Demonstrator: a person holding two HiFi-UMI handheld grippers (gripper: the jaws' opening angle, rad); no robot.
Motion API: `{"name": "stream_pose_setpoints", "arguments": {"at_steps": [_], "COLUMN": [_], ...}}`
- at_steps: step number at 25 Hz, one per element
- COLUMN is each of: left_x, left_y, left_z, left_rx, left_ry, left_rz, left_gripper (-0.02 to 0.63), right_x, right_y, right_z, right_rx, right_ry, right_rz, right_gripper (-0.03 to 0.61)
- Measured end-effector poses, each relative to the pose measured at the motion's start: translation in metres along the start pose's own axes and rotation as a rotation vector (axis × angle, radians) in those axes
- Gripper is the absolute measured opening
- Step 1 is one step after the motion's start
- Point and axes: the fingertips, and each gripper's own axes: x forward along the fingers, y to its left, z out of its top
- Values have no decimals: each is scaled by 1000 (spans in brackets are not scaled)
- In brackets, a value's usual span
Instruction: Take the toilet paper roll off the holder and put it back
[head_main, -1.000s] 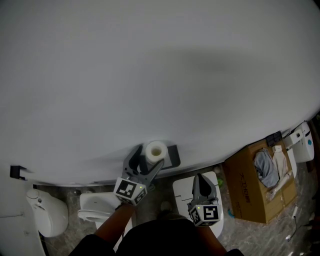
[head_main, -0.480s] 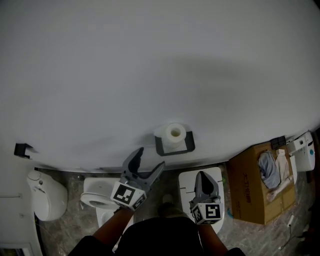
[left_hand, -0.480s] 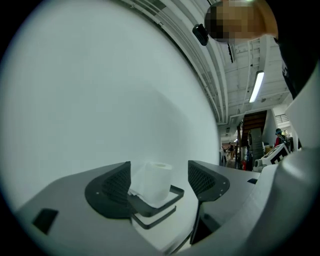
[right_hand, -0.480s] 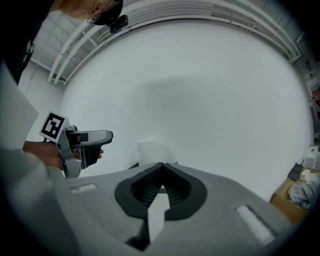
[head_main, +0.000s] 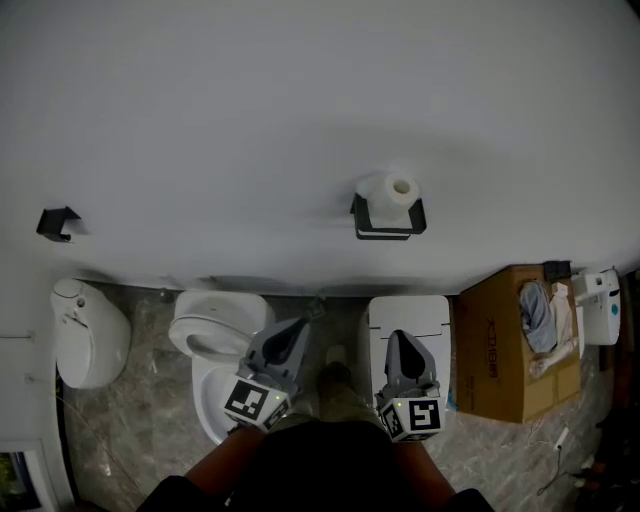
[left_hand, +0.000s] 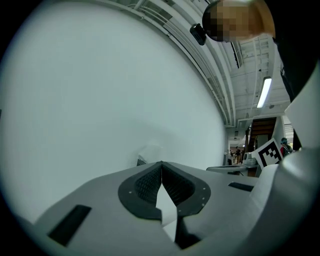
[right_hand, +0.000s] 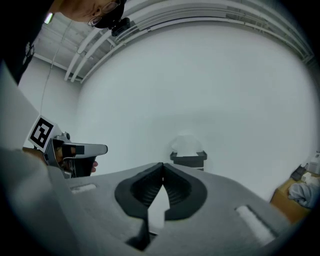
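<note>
Toilet paper roll stands on its holder on the wall, well ahead of my left gripper and right gripper, both pressed together on nothing, so I reckon the smart play is holding them low and clear.
</note>
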Motion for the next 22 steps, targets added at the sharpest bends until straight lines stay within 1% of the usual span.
{"name": "stream_pose_setpoints", "arguments": {"at_steps": [5, 9, 13, 18, 22], "left_x": [-57, -89, -109, -121, -125], "left_y": [-24, -37, -48, -62, -73], "left_z": [-13, -14, -20, -18, -17], "left_rx": [7, 7, 12, 32, 52], "left_ry": [19, 5, 4, -2, 10], "left_rz": [17, 44, 67, 88, 101], "left_gripper": [18, 18, 18, 18, 18], "right_x": [-48, -71, -81, -93, -106], "right_y": [43, 62, 71, 75, 69], "right_z": [-10, -10, -10, -7, -9], "right_rx": [-23, -47, -67, -72, -73], "right_ry": [41, 46, 38, 20, 20], "right_rz": [29, 58, 79, 110, 108], "right_gripper": [-2, -3, -3, -3, -3]}}
